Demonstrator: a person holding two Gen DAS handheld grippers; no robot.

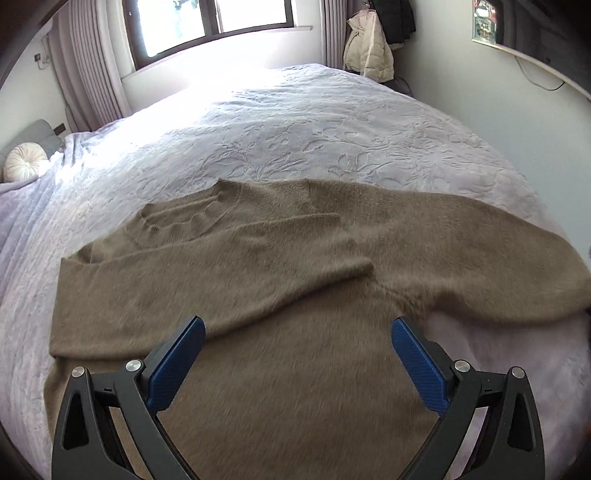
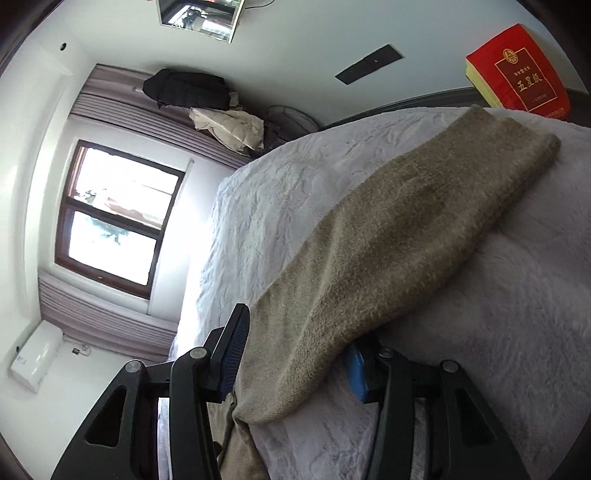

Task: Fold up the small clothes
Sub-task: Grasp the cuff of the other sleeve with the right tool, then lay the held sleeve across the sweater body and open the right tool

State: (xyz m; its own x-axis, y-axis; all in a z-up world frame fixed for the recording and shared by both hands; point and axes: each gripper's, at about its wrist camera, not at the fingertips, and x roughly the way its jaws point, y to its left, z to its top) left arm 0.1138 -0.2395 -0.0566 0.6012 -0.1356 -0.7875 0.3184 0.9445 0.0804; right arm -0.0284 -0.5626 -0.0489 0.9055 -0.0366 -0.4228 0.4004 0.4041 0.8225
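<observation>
A lavender quilted bed (image 1: 332,122) fills the room below a window (image 1: 207,22). A brown sweater (image 1: 277,280) lies flat on it. Left gripper (image 1: 298,332): released, above the sweater. Right gripper (image 2: 299,347): jaws straddle a sleeve (image 2: 388,240), apparently gripped. A red box (image 2: 521,74) sits beyond.

You see a red box (image 2: 521,75) beside the bed with gold Chinese characters reading 五星级.
</observation>
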